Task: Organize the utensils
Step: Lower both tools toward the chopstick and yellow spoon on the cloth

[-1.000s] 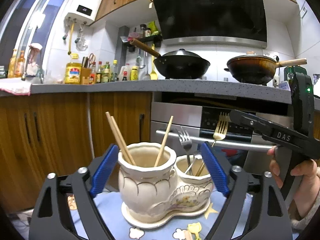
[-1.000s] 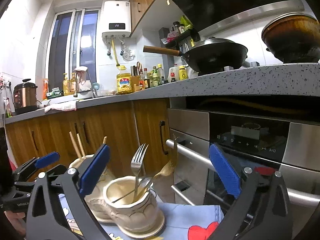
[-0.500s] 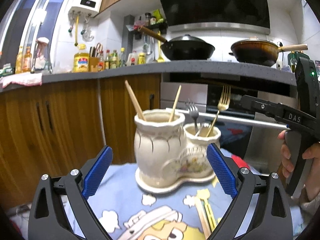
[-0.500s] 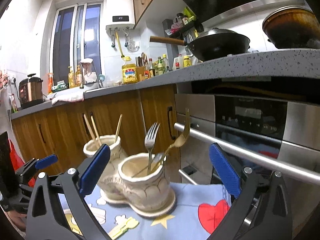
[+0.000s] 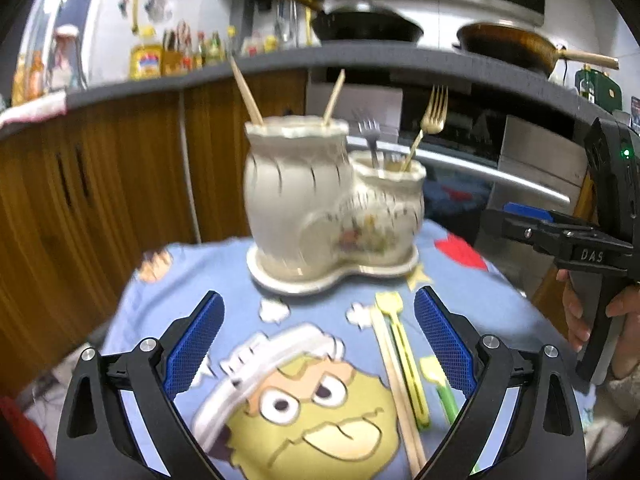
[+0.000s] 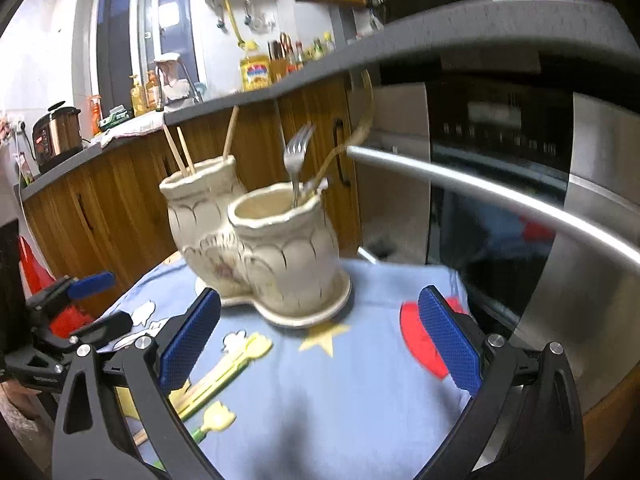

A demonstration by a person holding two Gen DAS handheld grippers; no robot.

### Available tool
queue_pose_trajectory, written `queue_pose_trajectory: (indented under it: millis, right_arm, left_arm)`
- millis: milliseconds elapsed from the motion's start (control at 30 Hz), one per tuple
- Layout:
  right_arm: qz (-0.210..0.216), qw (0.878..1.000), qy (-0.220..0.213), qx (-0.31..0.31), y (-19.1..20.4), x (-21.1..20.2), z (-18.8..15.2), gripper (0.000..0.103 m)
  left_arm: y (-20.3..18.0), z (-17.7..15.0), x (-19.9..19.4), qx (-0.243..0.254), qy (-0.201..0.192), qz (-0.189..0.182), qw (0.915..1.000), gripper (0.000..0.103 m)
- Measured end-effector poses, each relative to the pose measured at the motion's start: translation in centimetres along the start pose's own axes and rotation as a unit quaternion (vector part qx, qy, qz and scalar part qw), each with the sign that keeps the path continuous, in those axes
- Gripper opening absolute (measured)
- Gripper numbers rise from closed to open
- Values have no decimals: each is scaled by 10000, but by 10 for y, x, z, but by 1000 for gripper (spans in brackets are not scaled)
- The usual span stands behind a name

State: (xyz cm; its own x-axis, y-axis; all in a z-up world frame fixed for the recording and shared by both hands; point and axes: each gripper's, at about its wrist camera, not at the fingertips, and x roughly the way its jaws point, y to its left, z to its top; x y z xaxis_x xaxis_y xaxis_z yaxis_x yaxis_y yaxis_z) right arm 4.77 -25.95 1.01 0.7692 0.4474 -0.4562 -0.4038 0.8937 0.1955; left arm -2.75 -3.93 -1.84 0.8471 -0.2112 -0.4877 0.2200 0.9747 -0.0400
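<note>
So far chopsticks (image 5: 247,92) and forks (image 5: 431,114) stand in the holder (image 5: 332,200), loose chopsticks (image 5: 394,376) remain, both tools (image 5: 316,344) (image 6: 318,342) gape empty.

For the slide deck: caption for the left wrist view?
Open left tool above loose chopsticks on a blue cloth, facing a two-pot holder.

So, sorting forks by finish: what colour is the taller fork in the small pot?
Gold fork, clearest in the left wrist view.
</note>
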Motion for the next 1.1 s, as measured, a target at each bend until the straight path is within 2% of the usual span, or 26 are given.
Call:
queue_pose_trajectory:
  millis: [200, 333, 567, 967, 1033, 1100]
  right_arm:
    - [-94, 9996, 30, -250, 7, 3, -5, 98]
    - [-59, 9995, 96, -299, 10, 7, -6, 98]
    - [-76, 9992, 137, -369, 10, 10, -6, 98]
    - [-93, 9987, 129, -490, 13, 10, -6, 98]
    - [-81, 9986, 143, -505, 14, 11, -6, 98]
    - [-83, 9983, 168, -544, 15, 13, -7, 98]
  left_arm:
    - [-3, -11, 23, 8, 896, 26, 9960, 95]
    - [-8, -18, 33, 143, 1245, 33, 9921, 93]
    - [-16, -28, 42, 328, 1553, -87, 9873, 75]
    - [-21, -31, 44, 416, 1705, -125, 9844, 64]
    - [-24, -31, 44, 503, 1702, -124, 9840, 59]
    - [-29, -31, 44, 611, 1703, -113, 9834, 50]
